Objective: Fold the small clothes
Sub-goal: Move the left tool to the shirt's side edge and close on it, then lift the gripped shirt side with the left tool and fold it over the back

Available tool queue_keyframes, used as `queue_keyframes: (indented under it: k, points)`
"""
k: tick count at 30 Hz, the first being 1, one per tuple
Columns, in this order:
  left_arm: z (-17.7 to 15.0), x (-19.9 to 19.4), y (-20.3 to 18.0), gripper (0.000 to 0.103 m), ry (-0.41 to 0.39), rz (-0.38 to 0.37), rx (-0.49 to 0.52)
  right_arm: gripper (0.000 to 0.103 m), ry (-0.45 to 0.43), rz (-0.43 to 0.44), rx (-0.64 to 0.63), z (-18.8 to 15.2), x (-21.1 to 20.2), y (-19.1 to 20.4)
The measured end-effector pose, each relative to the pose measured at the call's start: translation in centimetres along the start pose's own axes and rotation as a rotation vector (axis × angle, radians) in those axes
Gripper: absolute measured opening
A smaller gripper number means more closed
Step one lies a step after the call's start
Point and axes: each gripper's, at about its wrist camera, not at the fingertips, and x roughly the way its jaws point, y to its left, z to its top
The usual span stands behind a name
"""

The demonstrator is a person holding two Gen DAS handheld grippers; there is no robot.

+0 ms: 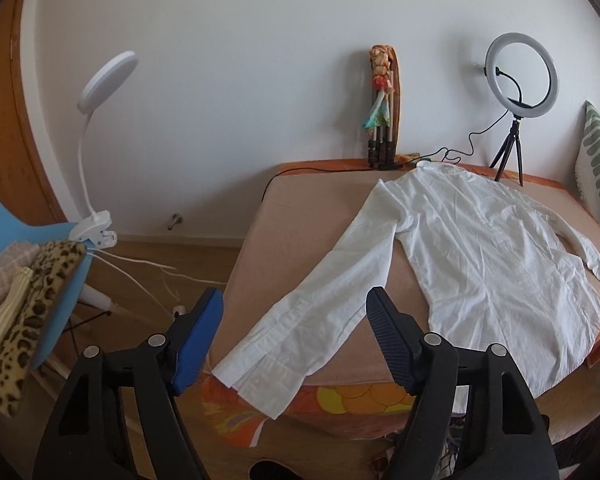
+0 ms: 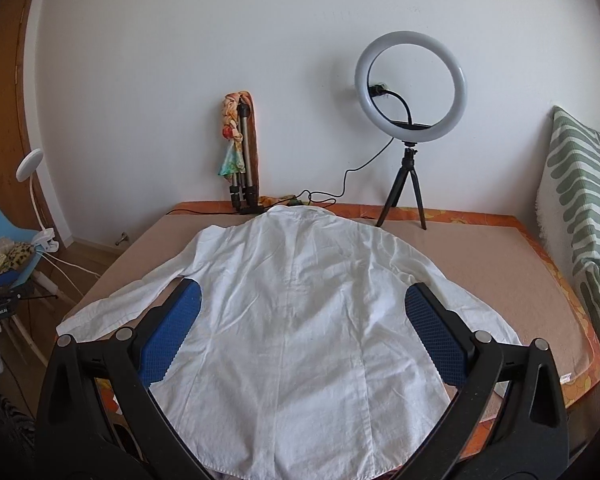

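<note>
White wall and a ring light back a bed on which a white shirt lies flat, back up, sleeves out, no fold yet made; all folding appears to remain. Left gripper: tongs spread, empty, hovering with the left sleeve cuff between and ahead of them. Right gripper: tongs spread, empty, straddling the shirt's body from above the hem. Long axis runs away from the tongs, collar far, hem near.
</note>
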Motion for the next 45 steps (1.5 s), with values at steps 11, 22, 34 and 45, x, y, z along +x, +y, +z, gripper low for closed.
queue_keyframes:
  k: [11,22,34,45]
  points:
    - [-3.9,9.2,7.9,0.057,0.27,-0.061,-0.125,0.103,0.194,0.22,-0.048,5.6,8.6,8.4]
    - [-6.0,13.6,7.4,0.02,0.36,-0.114,-0.012,0.08,0.486,0.269,-0.005,8.5,23.0,15.8]
    - [-5.8,13.3,9.2,0.0,0.299,-0.27,-0.115,0.074,0.687,0.296,0.014,5.0,36.5,23.5]
    - [-4.5,8.9,4.8,0.0,0.194,-0.373,0.004,0.074,0.767,0.221,-0.042,3.2,43.4,27.3]
